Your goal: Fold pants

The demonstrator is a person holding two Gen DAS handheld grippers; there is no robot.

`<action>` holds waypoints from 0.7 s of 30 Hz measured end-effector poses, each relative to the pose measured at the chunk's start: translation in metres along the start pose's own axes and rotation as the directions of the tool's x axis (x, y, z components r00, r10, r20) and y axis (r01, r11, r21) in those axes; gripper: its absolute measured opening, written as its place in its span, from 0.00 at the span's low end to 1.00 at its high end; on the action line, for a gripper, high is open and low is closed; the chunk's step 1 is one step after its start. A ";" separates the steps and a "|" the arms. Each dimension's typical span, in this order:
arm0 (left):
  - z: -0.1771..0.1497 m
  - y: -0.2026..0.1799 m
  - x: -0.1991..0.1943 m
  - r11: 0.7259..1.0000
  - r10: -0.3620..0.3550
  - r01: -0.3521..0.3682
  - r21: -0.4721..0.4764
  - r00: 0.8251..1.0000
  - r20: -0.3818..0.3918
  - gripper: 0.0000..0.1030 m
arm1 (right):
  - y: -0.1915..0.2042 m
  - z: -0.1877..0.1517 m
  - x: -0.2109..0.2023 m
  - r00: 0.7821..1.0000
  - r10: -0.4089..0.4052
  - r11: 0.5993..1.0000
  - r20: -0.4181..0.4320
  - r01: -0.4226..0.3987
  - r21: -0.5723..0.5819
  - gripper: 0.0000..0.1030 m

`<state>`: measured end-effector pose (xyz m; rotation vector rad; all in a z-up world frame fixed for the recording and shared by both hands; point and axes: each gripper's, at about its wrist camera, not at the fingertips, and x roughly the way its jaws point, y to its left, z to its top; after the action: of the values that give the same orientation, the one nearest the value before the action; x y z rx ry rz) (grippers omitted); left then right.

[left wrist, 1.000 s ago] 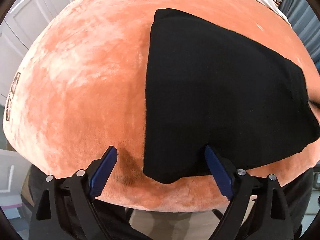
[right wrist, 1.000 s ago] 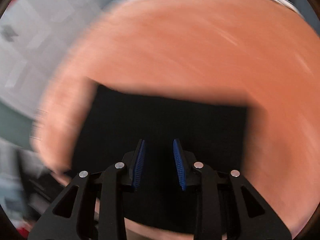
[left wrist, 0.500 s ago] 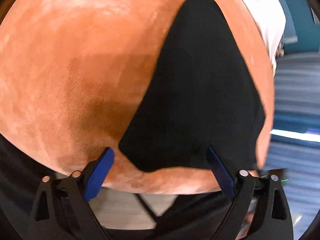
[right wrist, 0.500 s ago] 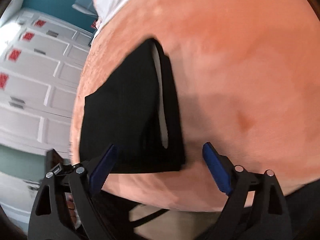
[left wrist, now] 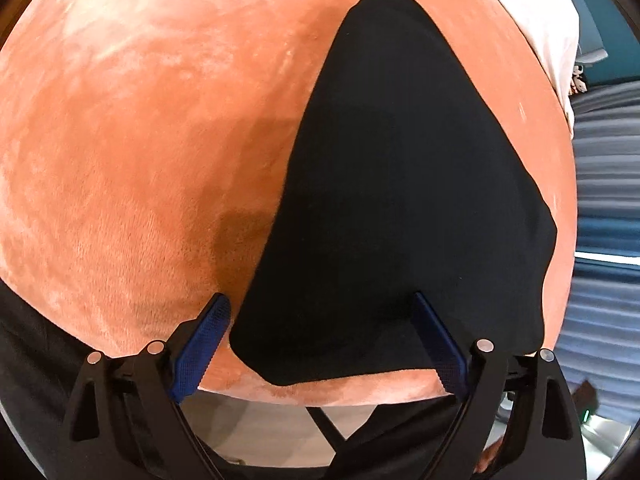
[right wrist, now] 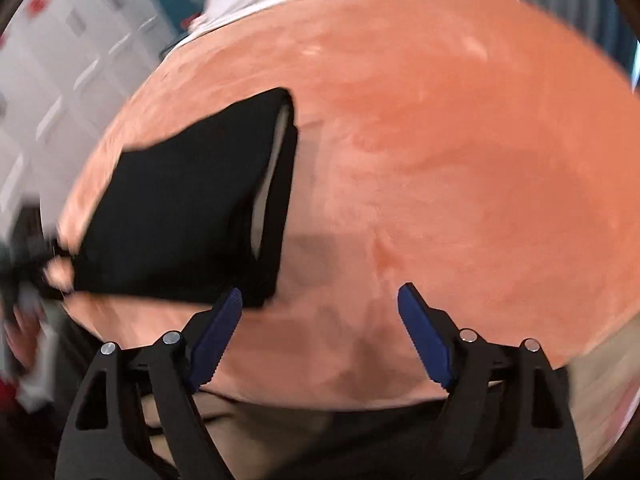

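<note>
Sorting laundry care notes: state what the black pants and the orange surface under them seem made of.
Black pants: looks like soft matte knit, perhaps cotton jersey; no sheen, limp folded edges, pale lining showing. Orange surface: plush, velvety fabric, maybe fleece; brushed nap shows lighter and darker patches.

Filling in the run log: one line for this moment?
pants: folded, flat on orange cover | left gripper: open, empty | right gripper: open, empty, beside pants
</note>
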<state>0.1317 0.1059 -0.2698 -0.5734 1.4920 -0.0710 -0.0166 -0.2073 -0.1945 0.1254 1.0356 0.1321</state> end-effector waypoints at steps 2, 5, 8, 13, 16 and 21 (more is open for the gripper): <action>0.001 -0.006 0.000 1.000 0.026 -0.026 0.009 1.000 0.006 0.88 | 0.029 -0.007 0.006 0.997 -0.080 0.984 0.021 0.083 -0.159 0.65; -0.005 0.001 -0.005 0.998 0.062 -0.063 0.025 0.998 0.016 0.88 | 0.050 -0.002 0.030 0.994 -0.100 0.967 0.049 0.109 -0.230 0.55; -0.009 -0.009 -0.009 0.993 0.108 -0.109 0.046 0.994 0.028 0.89 | 0.049 0.015 0.048 0.991 -0.123 0.969 0.050 0.131 -0.208 0.34; -0.017 -0.038 -0.021 0.946 0.261 -0.282 0.159 0.955 0.138 0.93 | 0.011 0.026 0.016 0.986 -0.125 0.992 0.112 0.128 -0.016 0.27; -0.023 -0.054 -0.007 0.899 0.329 -0.363 0.246 0.929 0.170 0.95 | -0.020 0.005 0.047 0.996 -0.080 0.993 0.032 0.077 0.090 0.35; -0.033 -0.066 -0.008 0.868 0.376 -0.427 0.254 0.899 0.226 0.95 | 0.000 0.013 0.019 0.989 -0.125 0.990 0.073 0.119 0.076 0.42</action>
<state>0.1189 0.0411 -0.2355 -0.0128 1.3727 0.0780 0.0040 -0.2046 -0.2039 0.1308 0.9677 -0.0210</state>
